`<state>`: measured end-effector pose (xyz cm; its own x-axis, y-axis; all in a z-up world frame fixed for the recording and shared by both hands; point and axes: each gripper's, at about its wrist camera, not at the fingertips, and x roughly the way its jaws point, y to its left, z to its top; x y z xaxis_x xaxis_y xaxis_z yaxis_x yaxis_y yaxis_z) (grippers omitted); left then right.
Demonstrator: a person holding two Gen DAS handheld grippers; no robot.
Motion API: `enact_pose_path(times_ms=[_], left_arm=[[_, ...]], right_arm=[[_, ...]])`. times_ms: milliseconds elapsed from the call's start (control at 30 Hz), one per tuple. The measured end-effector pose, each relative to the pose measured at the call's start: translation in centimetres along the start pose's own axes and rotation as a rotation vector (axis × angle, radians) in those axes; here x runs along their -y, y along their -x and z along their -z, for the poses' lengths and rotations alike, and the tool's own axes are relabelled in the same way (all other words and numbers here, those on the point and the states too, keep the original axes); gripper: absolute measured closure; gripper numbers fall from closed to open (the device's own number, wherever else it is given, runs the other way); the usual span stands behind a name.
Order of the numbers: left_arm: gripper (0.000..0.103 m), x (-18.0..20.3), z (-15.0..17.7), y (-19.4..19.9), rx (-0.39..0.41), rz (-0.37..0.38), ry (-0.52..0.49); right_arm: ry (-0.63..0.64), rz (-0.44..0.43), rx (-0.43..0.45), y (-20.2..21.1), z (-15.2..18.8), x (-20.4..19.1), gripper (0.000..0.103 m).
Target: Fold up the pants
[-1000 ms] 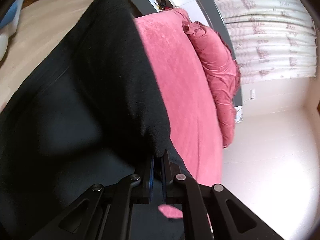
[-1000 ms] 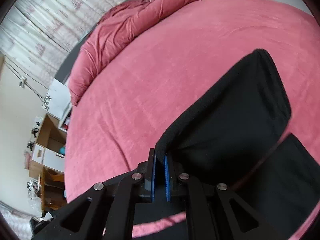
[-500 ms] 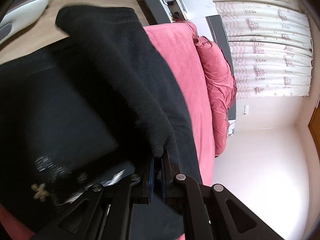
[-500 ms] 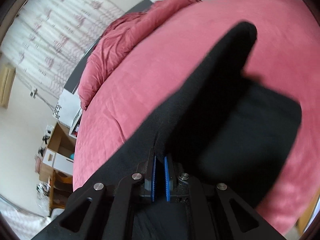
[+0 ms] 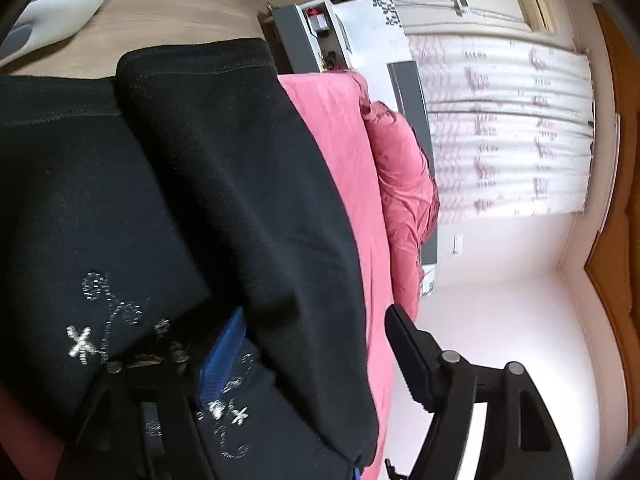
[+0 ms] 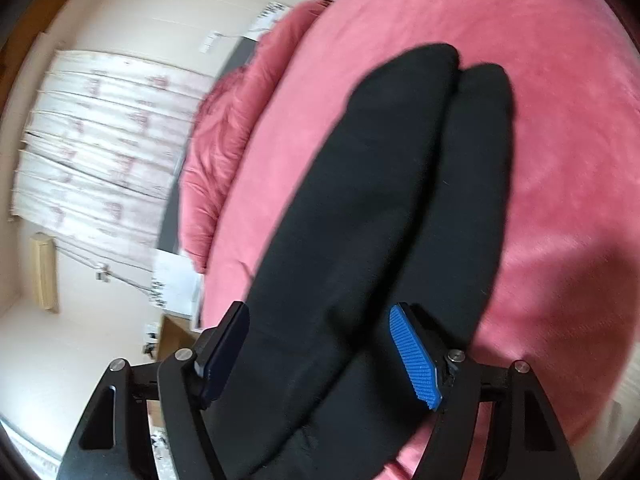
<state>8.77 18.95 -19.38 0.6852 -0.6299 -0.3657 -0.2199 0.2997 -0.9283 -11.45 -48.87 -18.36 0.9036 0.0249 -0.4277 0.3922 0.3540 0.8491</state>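
Black pants with silver embroidery lie folded on a pink bed. In the left wrist view my left gripper is open, its jaws spread wide over the folded edge of the fabric, which lies loose between them. In the right wrist view the pants stretch away as two stacked leg layers across the bed. My right gripper is open, jaws wide apart on either side of the near end of the pants, holding nothing.
A pink duvet is bunched along the bed's far side near the patterned curtains. A white-grey shelf unit and wooden floor lie beyond the bed. The duvet and curtains also show in the right wrist view.
Both grippers were shut on the pants' edge and carried it over; now both have opened and let the fabric go, and it lies folded on the bed.
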Motion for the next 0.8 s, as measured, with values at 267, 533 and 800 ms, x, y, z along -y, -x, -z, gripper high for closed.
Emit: enact_pose_path(times_ms=[267,533,800], left_arm=[[0.030,-0.3,-1.5,-3.3,0.021,-0.088,0.083],[0.090,1.4,-3.9,-5.0,-0.027,-0.144,0.139],[0.095,10.7,-4.1,-0.8,0.012,-0.042,-0.227]], right_arm=[[0.020,0.107,-0.026,-2.9,0.6,-0.1,0.038],[-0.022,0.187,-0.084,-4.8,-2.1,-0.7,0.093],[0.048,-0.004,-0.007,-0.4,-5.1,-6.0,0.095]])
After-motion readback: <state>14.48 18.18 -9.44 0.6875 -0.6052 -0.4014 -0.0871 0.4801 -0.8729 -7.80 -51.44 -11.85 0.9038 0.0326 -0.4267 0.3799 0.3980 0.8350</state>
